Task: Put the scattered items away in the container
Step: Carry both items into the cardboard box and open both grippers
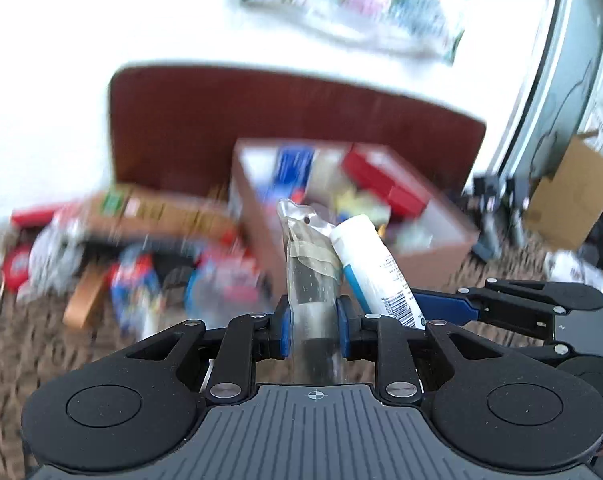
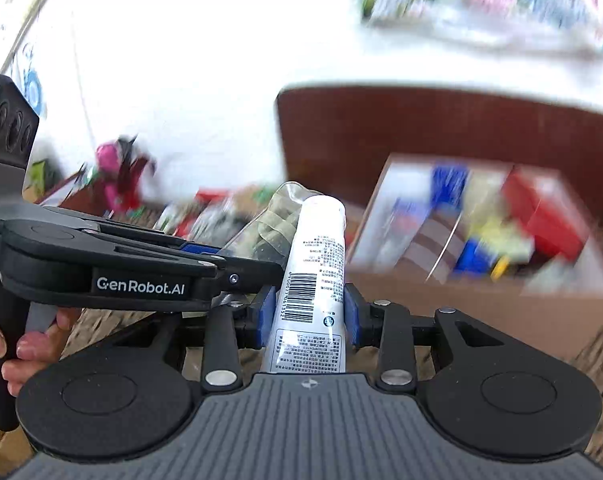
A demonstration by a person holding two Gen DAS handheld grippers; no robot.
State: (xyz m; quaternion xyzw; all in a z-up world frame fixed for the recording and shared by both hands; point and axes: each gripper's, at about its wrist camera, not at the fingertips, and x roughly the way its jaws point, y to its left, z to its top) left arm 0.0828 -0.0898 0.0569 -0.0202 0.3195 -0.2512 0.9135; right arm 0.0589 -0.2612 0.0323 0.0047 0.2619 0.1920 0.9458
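My left gripper (image 1: 312, 330) is shut on a clear plastic packet (image 1: 307, 264) with a dark object inside and tape around it. My right gripper (image 2: 308, 314) is shut on a white tube (image 2: 315, 276) with a barcode; the tube also shows in the left wrist view (image 1: 371, 264), beside the packet. Both are held up in the air, side by side, in front of an open cardboard box (image 1: 433, 256) that holds several items, also seen in the right wrist view (image 2: 481, 312). Scattered packets (image 1: 141, 272) lie on the carpet left of the box.
A dark red-brown board (image 1: 261, 120) stands behind the box against a white wall. A second cardboard box (image 1: 569, 204) sits at the far right. A pink toy (image 2: 117, 176) lies at the left in the right wrist view. The left gripper's body (image 2: 113, 264) is close to the tube.
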